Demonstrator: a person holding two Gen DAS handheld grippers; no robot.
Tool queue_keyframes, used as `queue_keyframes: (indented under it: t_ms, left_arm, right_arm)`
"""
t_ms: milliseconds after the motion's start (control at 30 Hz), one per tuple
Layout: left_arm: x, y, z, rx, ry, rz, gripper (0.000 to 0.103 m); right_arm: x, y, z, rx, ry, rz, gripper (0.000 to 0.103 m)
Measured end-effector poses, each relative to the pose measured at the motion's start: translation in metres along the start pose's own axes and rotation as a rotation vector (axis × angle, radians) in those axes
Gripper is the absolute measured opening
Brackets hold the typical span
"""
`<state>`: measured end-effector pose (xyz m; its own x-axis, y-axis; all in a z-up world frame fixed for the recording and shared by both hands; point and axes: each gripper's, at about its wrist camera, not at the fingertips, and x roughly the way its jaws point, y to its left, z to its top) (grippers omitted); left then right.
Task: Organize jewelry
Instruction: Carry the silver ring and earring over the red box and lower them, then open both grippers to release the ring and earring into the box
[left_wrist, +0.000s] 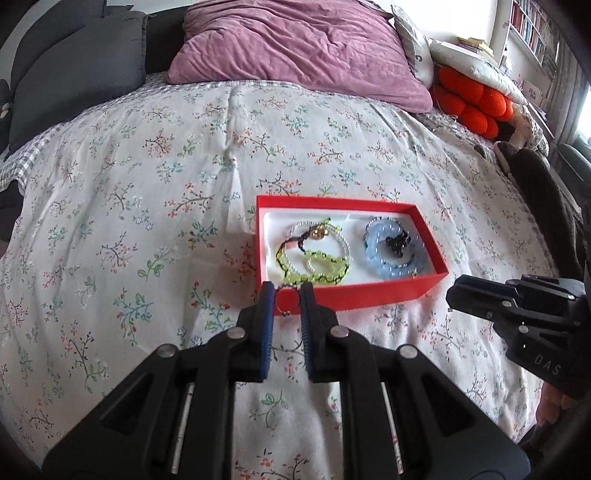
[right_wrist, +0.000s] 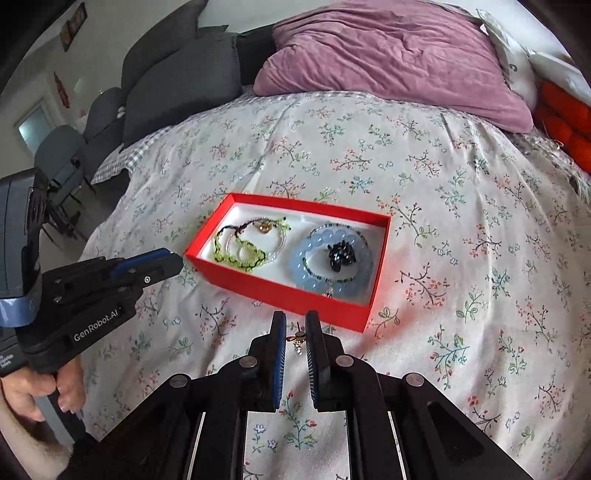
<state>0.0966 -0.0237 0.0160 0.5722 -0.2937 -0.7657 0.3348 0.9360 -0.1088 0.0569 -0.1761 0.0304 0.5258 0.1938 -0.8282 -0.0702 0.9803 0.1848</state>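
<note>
Floral cotton covers the bed (left_wrist: 147, 206), and a pink pillow (left_wrist: 303, 48) lies at its head. Near the middle sits the red box (left_wrist: 354, 297), open, with a white lining. Inside it, a tangle of yellow-green and pearl bracelets (left_wrist: 314, 254) fills the left half; a ring of pale blue beads (left_wrist: 388, 251) with a small black piece at its centre fills the right.

Both claws hang just short of the box's near wall. The left claw (left_wrist: 287, 295) is nearly closed, pinching a thin hoop with a small dangling bit (left_wrist: 287, 304) between its blue pads. The right claw (right_wrist: 295, 326) is likewise almost shut on a tiny earring (right_wrist: 298, 339), a stud with a short sparkly drop.

By my reading, the step in hand is carrying these last two small pieces to the box; nothing loose shows on the bedspread. The next move would call for bringing each claw over the near wall, above a free patch of lining, before letting go, since pieces this small could slip into the folds of the cover.
</note>
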Motion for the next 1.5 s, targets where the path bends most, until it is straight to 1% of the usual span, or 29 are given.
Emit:
queue_keyframes:
  t_ms: [133,233,400,533,733,900,967,1067,1167,1233,1267,1367,1433,1467,1500]
  left_arm:
    - [0.008,-0.005,0.012,-0.048,-0.016,-0.008,0.015]
    - [0.015,-0.014,0.017,-0.043,-0.029,0.010,0.015]
    - [0.033,-0.024,0.020,-0.049,-0.021,0.023,0.015]
    - [0.045,-0.026,0.021,-0.070,-0.003,0.029,0.015]
    - [0.052,-0.028,0.021,-0.061,-0.002,0.034,0.015]
    - [0.050,-0.031,0.022,-0.045,-0.007,0.034,0.017]
    - [0.049,-0.032,0.021,-0.036,-0.008,0.037,0.019]
    - [0.046,-0.033,0.021,-0.030,-0.008,0.043,0.026]
    - [0.040,-0.035,0.020,-0.014,-0.014,0.047,0.038]
    - [0.034,-0.038,0.019,0.007,-0.028,0.057,0.049]
    - [0.031,-0.039,0.018,0.015,-0.034,0.065,0.051]
    - [0.025,-0.041,0.014,0.026,-0.026,0.073,0.056]
    - [0.021,-0.043,0.011,0.034,-0.020,0.083,0.065]
    - [0.019,-0.044,0.009,0.039,-0.017,0.086,0.068]
    - [0.017,-0.045,0.008,0.043,-0.015,0.089,0.074]
  right_arm:
    - [0.000,-0.012,0.015,0.072,-0.024,0.020,0.011]
    - [0.004,-0.023,0.024,0.129,-0.035,0.029,0.011]
    - [0.020,-0.039,0.033,0.218,-0.025,0.047,0.011]
    - [0.034,-0.041,0.035,0.243,-0.003,0.054,0.011]
    - [0.049,-0.041,0.035,0.245,0.023,0.050,0.011]
    - [0.053,-0.044,0.036,0.272,0.045,0.084,0.015]
    - [0.053,-0.045,0.036,0.277,0.051,0.084,0.015]
    - [0.050,-0.045,0.036,0.272,0.051,0.075,0.016]
    - [0.043,-0.045,0.036,0.268,0.047,0.079,0.017]
    - [0.037,-0.043,0.037,0.255,0.039,0.078,0.019]
    - [0.034,-0.043,0.036,0.249,0.035,0.076,0.020]
    - [0.026,-0.044,0.033,0.245,0.029,0.063,0.025]
    - [0.019,-0.046,0.031,0.245,0.026,0.056,0.032]
    - [0.016,-0.046,0.029,0.245,0.025,0.054,0.035]
    - [0.014,-0.047,0.028,0.245,0.024,0.051,0.046]
